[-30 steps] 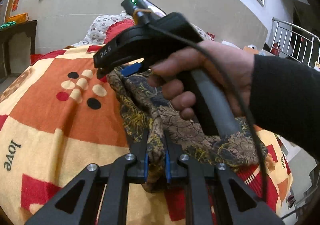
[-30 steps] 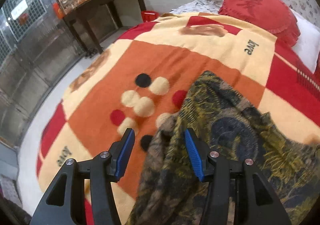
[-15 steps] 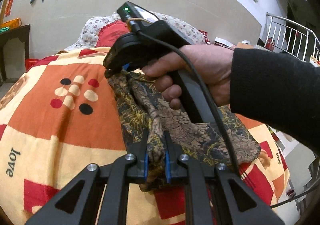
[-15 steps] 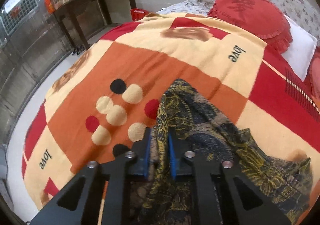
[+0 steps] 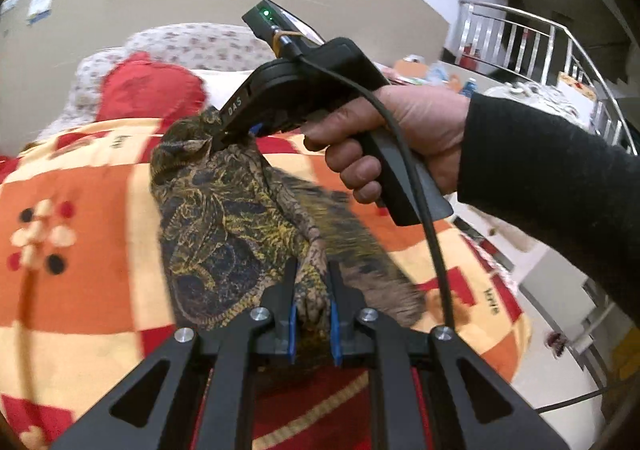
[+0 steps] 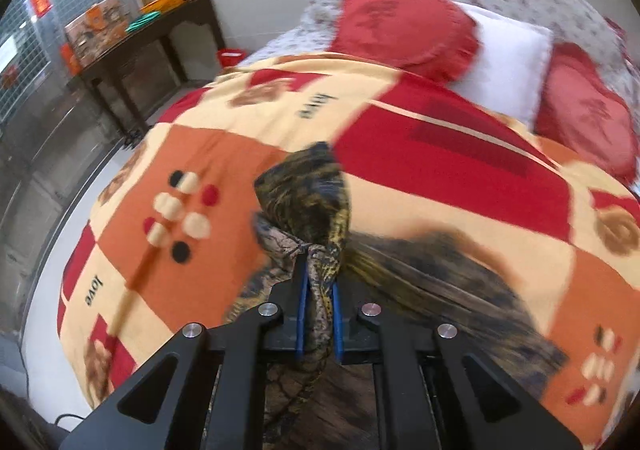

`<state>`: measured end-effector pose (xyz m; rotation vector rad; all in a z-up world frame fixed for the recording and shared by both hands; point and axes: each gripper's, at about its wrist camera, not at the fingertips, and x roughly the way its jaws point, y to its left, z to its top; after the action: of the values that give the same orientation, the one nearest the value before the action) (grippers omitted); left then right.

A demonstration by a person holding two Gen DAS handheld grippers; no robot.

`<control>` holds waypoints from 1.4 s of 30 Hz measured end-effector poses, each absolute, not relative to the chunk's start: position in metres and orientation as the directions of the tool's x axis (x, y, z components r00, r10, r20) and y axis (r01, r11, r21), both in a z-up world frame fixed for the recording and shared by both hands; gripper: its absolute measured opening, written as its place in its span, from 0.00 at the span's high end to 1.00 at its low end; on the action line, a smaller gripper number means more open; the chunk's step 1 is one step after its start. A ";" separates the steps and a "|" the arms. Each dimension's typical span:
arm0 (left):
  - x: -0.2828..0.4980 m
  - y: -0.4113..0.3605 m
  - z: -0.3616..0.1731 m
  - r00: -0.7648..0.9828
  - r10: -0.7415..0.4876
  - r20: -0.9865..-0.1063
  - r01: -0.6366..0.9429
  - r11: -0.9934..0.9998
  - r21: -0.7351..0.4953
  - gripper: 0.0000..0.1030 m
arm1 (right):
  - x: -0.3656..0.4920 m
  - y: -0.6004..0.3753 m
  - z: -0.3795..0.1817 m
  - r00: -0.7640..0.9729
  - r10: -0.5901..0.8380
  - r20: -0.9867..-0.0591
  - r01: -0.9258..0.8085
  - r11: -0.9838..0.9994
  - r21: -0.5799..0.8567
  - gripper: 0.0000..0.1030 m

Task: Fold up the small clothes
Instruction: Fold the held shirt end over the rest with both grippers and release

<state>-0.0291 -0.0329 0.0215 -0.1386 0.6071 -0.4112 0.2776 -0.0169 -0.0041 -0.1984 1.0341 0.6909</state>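
A dark garment with a gold and brown floral print [image 5: 224, 226] hangs stretched between both grippers above the orange, red and cream blanket [image 5: 80, 190]. My left gripper [image 5: 312, 270] is shut on one bunched edge of it. In the left wrist view a hand holds my right gripper [image 5: 224, 134], which pinches the far corner. In the right wrist view the right gripper [image 6: 320, 262] has its jaws closing, blue pads pressing on a twisted fold of the garment [image 6: 308, 198]. The rest of the cloth trails blurred to the right over the blanket [image 6: 440, 170].
Red cushions [image 6: 400, 22] and a white pillow [image 6: 504, 62] lie at the head of the bed. A dark side table [image 6: 140, 46] with boxes stands left of the bed beside bare floor. A metal stair railing [image 5: 540, 46] stands to the right.
The right gripper closed on the garment's corner. Both grippers then rose and carried the cloth toward the pillows, lifting it off the blanket and stretching it between them.
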 end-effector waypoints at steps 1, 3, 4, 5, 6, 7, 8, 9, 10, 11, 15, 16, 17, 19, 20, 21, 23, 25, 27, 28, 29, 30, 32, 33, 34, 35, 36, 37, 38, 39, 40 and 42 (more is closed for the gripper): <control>-0.027 -0.044 0.023 0.736 -0.425 -0.527 0.351 0.905 -0.239 0.88 | 0.280 -0.034 -0.003 0.326 0.424 -0.845 -0.598 0.785 0.163 0.81; -0.023 -0.065 0.023 0.716 -0.450 -0.534 0.381 0.893 -0.241 0.88 | 0.284 -0.058 -0.001 0.331 0.406 -0.852 -0.580 0.799 0.155 0.81; -0.020 -0.078 0.022 0.700 -0.467 -0.541 0.397 0.884 -0.249 0.88 | 0.286 -0.072 -0.002 0.331 0.393 -0.858 -0.570 0.808 0.150 0.81; -0.018 -0.088 0.022 0.686 -0.482 -0.545 0.411 0.875 -0.257 0.88 | 0.288 -0.088 -0.003 0.331 0.380 -0.864 -0.558 0.817 0.146 0.81; -0.016 -0.096 0.020 0.675 -0.494 -0.548 0.421 0.868 -0.265 0.88 | 0.289 -0.096 -0.004 0.330 0.375 -0.866 -0.552 0.821 0.145 0.81; -0.013 -0.107 0.019 0.660 -0.506 -0.555 0.432 0.860 -0.270 0.88 | 0.290 -0.108 -0.006 0.328 0.368 -0.870 -0.543 0.827 0.145 0.81; -0.011 -0.114 0.017 0.652 -0.512 -0.560 0.439 0.856 -0.272 0.88 | 0.291 -0.119 -0.008 0.326 0.360 -0.874 -0.535 0.832 0.144 0.81; -0.009 -0.125 0.015 0.639 -0.519 -0.567 0.448 0.851 -0.274 0.88 | 0.292 -0.126 -0.011 0.325 0.358 -0.875 -0.529 0.836 0.145 0.81; -0.005 -0.135 0.012 0.626 -0.526 -0.575 0.454 0.846 -0.280 0.88 | 0.294 -0.135 -0.015 0.323 0.354 -0.877 -0.520 0.841 0.148 0.81; -0.002 -0.144 0.009 0.614 -0.531 -0.584 0.458 0.842 -0.284 0.88 | 0.295 -0.142 -0.019 0.321 0.351 -0.879 -0.512 0.846 0.151 0.81; 0.014 -0.169 -0.008 0.575 -0.531 -0.623 0.458 0.839 -0.293 0.88 | 0.302 -0.161 -0.038 0.311 0.345 -0.886 -0.476 0.863 0.168 0.81; 0.018 -0.175 -0.014 0.565 -0.524 -0.637 0.458 0.842 -0.287 0.88 | 0.304 -0.166 -0.045 0.307 0.345 -0.887 -0.468 0.866 0.175 0.81; 0.020 -0.180 -0.021 0.557 -0.516 -0.651 0.458 0.844 -0.279 0.88 | 0.305 -0.169 -0.050 0.304 0.345 -0.888 -0.459 0.870 0.181 0.81; 0.024 -0.187 -0.034 0.537 -0.505 -0.676 0.460 0.847 -0.267 0.88 | 0.308 -0.178 -0.064 0.293 0.346 -0.891 -0.440 0.876 0.196 0.81; 0.025 -0.189 -0.039 0.530 -0.500 -0.685 0.460 0.848 -0.263 0.87 | 0.308 -0.181 -0.071 0.291 0.344 -0.892 -0.435 0.879 0.197 0.81; 0.025 -0.190 -0.046 0.516 -0.501 -0.695 0.460 0.846 -0.268 0.86 | 0.308 -0.184 -0.077 0.293 0.339 -0.894 -0.429 0.882 0.194 0.80; 0.024 -0.185 -0.054 0.477 -0.519 -0.709 0.464 0.834 -0.298 0.81 | 0.306 -0.194 -0.086 0.310 0.334 -0.890 -0.394 0.897 0.200 0.76; 0.015 -0.173 -0.054 0.463 -0.533 -0.709 0.469 0.826 -0.314 0.79 | 0.301 -0.204 -0.081 0.342 0.354 -0.871 -0.373 0.901 0.220 0.73; 0.001 -0.150 -0.041 0.467 -0.551 -0.691 0.473 0.817 -0.331 0.75 | 0.287 -0.222 -0.064 0.408 0.404 -0.819 -0.357 0.896 0.264 0.72; -0.006 -0.139 -0.034 0.482 -0.552 -0.681 0.471 0.818 -0.330 0.70 | 0.278 -0.230 -0.054 0.441 0.426 -0.790 -0.355 0.891 0.283 0.71; -0.013 -0.126 -0.024 0.510 -0.548 -0.663 0.466 0.824 -0.323 0.63 | 0.264 -0.241 -0.043 0.480 0.449 -0.753 -0.357 0.885 0.301 0.68; -0.019 -0.110 -0.015 0.548 -0.537 -0.641 0.456 0.835 -0.309 0.60 | 0.255 -0.245 -0.036 0.500 0.454 -0.737 -0.360 0.883 0.300 0.66; -0.028 -0.085 0.000 0.635 -0.481 -0.604 0.414 0.873 -0.259 0.49 | 0.216 -0.250 -0.022 0.531 0.494 -0.688 -0.414 0.860 0.298 0.65; -0.028 -0.072 0.000 0.672 -0.446 -0.592 0.381 0.893 -0.240 0.48 | 0.202 -0.247 -0.020 0.525 0.517 -0.675 -0.443 0.844 0.302 0.65; -0.024 -0.066 -0.002 0.682 -0.425 -0.596 0.352 0.904 -0.241 0.49 | 0.181 -0.241 -0.021 0.510 0.545 -0.665 -0.486 0.821 0.300 0.65; -0.016 -0.059 -0.008 0.678 -0.406 -0.613 0.315 0.914 -0.257 0.52 | 0.163 -0.235 -0.025 0.495 0.559 -0.665 -0.521 0.804 0.287 0.65; -0.008 -0.051 -0.016 0.669 -0.397 -0.628 0.284 0.918 -0.278 0.59 | 0.143 -0.225 -0.034 0.481 0.556 -0.678 -0.552 0.793 0.259 0.65; -0.002 -0.048 -0.024 0.655 -0.392 -0.646 0.271 0.920 -0.284 0.83 | 0.128 -0.216 -0.043 0.473 0.544 -0.693 -0.565 0.791 0.235 0.65; 0.004 -0.048 -0.034 0.638 -0.374 -0.674 0.253 0.928 -0.275 0.97 | 0.113 -0.207 -0.054 0.466 0.525 -0.712 -0.573 0.792 0.210 0.65; 0.008 -0.050 -0.046 0.622 -0.361 -0.695 0.239 0.933 -0.270 0.97 | 0.106 -0.205 -0.063 0.463 0.511 -0.725 -0.572 0.796 0.196 0.67; 0.011 -0.050 -0.058 0.597 -0.357 -0.719 0.234 0.934 -0.269 0.99 | 0.099 -0.201 -0.078 0.462 0.479 -0.746 -0.567 0.807 0.167 0.67; 0.013 -0.055 -0.083 0.572 -0.352 -0.741 0.245 0.935 -0.255 1.00 | 0.089 -0.198 -0.109 0.462 0.412 -0.786 -0.538 0.834 0.121 0.67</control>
<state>0.0134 -0.0551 -0.0827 -0.1287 0.8966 -0.3513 0.0892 -0.1977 -0.1093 -0.1514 0.9214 0.5865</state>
